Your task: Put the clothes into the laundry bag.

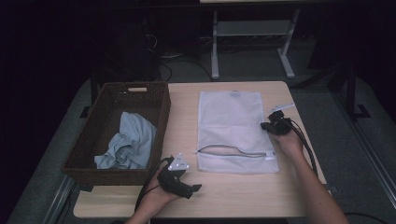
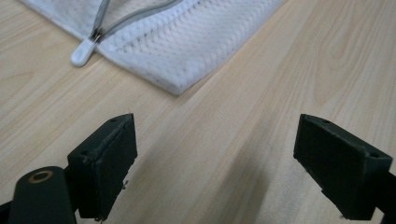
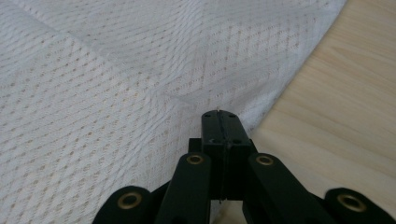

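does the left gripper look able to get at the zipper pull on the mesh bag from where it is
Probably yes. The left gripper is open over bare table, and the zipper pull lies flat just ahead at the mesh bag edge, nothing between them.

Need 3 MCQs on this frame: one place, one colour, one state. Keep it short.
1. Where does the light blue cloth lie?
A in the wicker basket
B on the mesh bag
C on the floor

2. What colour is the mesh bag?
A black
B white
C red

3. How do the left gripper fingers stand?
A shut on the zipper pull
B shut on the cloth
C open over bare table

Key: 1 A, it is bunched inside the basket; 2 B, white mesh in every view; 3 C, wide gap, wood between.
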